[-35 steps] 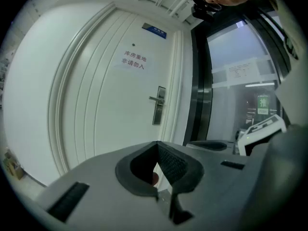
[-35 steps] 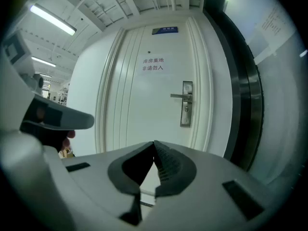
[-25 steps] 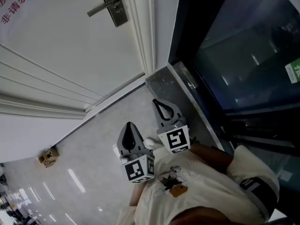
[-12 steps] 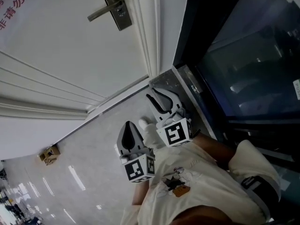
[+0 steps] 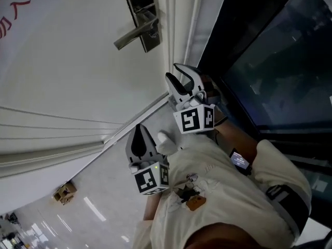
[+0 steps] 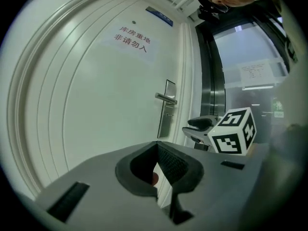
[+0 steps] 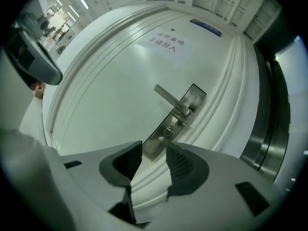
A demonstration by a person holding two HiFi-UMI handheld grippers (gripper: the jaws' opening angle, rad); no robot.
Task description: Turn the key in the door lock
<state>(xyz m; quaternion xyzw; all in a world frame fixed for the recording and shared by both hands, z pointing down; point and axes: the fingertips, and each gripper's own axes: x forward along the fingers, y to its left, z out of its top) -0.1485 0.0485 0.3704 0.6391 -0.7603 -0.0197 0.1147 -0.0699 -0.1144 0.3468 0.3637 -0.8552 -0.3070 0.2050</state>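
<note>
The white door carries a steel lock plate (image 5: 142, 12) with a lever handle (image 5: 136, 35). In the right gripper view the handle (image 7: 171, 100) sticks out above a round keyhole cylinder (image 7: 168, 130); I cannot make out a key in it. My right gripper (image 5: 182, 79) hangs just below the plate, short of it. Its jaws have just been opening and stand open (image 7: 154, 150) with nothing between them. My left gripper (image 5: 137, 129) is lower and further left, its tips together (image 6: 156, 146). The left gripper view shows the handle (image 6: 166, 98) far ahead and the right gripper (image 6: 202, 125) beside it.
A dark glass panel in a metal frame (image 5: 270, 61) stands right of the door frame. Red characters (image 5: 13, 14) are printed on the door. A small cardboard box (image 5: 65, 192) lies on the glossy floor at lower left. The person's light shirt (image 5: 223, 201) fills the bottom.
Both grippers have moved toward the door lock. The right one has gone from shut to open and rolled. The lock plate and handle now sit closer in the head view.
</note>
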